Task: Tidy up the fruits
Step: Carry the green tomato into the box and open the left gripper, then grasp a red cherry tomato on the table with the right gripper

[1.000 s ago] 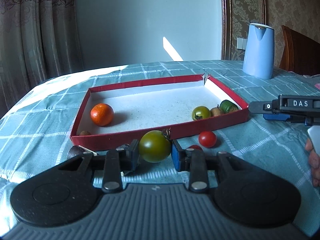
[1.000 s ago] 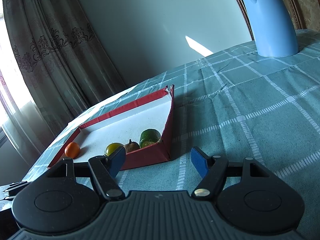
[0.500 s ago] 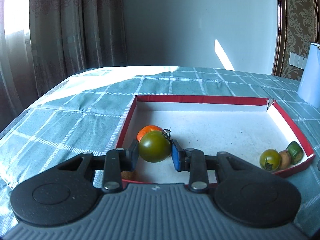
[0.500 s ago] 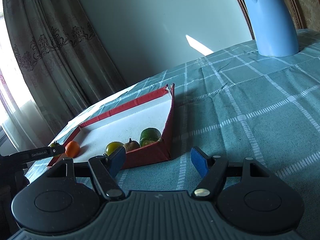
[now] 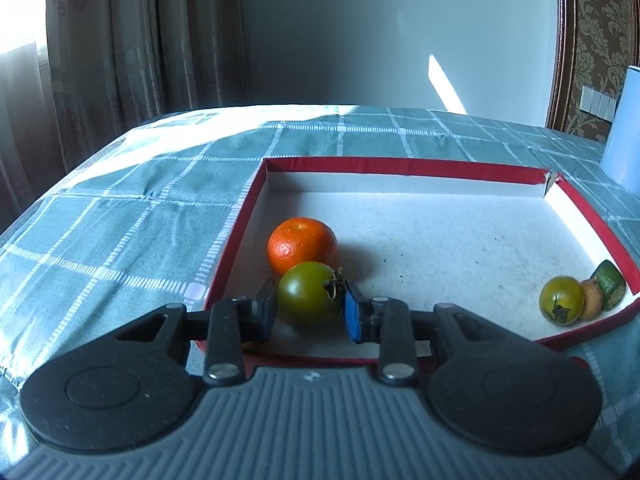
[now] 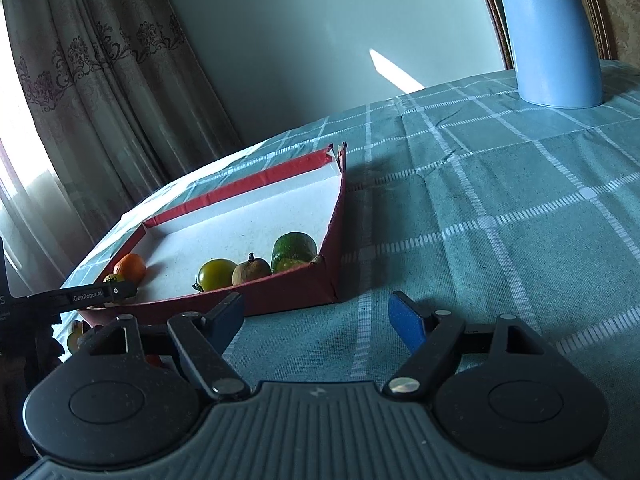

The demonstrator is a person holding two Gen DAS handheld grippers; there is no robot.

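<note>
My left gripper (image 5: 309, 307) is shut on a green tomato (image 5: 306, 298) and holds it over the near left corner of the red tray (image 5: 400, 167), just in front of an orange (image 5: 302, 245). A second green tomato (image 5: 561, 305), a small brown fruit (image 5: 593, 299) and a dark green fruit (image 5: 609, 285) lie in the tray's near right corner. My right gripper (image 6: 316, 316) is open and empty above the cloth, in front of the tray (image 6: 292, 298). The left gripper (image 6: 96, 295) shows at the left edge of the right wrist view.
A blue kettle (image 6: 548, 36) stands on the checked tablecloth (image 6: 500, 200) at the back right. Curtains (image 5: 120, 52) hang behind the table's left side. A partly hidden fruit (image 6: 74, 336) lies on the cloth outside the tray's near left corner.
My left gripper has carried the green tomato forward over the tray's front wall and lower beside the orange. My right gripper has not moved.
</note>
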